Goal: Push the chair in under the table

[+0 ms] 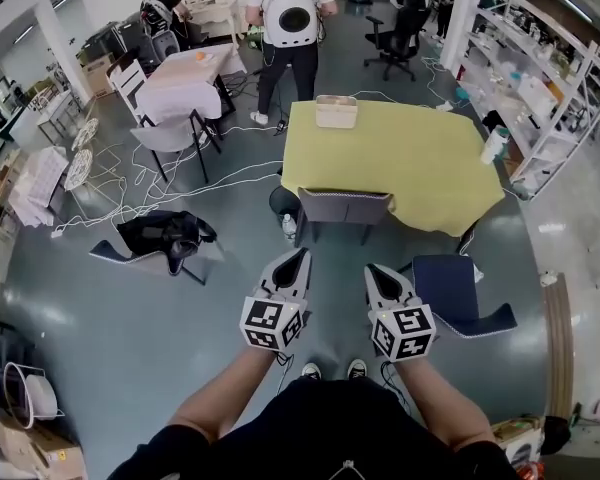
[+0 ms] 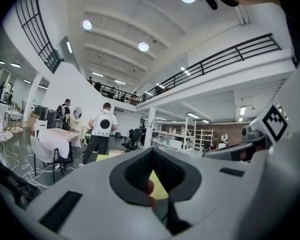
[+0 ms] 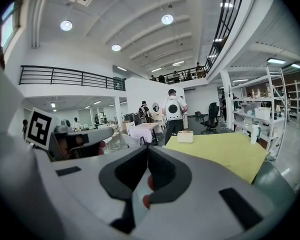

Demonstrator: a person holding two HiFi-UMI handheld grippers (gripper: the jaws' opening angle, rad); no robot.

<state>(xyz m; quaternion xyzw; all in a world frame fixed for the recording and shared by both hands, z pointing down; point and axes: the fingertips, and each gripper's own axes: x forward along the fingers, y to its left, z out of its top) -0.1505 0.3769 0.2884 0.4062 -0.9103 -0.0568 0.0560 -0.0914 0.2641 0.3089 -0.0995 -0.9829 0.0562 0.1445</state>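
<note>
Your left tongs, right tongs closed, empty, short of grey padded chair; push both sides evenly toward yellow-covered surface.

Workshop bkgd, cluttered floor.
Person w/ white backpack stands back-turned; white-cloth desk nr them, office chair beyond, shelves along rt edge; cables strewn about, black bag nearby.

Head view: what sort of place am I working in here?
Probably a big open lab or workshop hall: storage shelves line the right side, loose cables trail across the floor, and the left gripper view shows a railed upper walkway.
</note>
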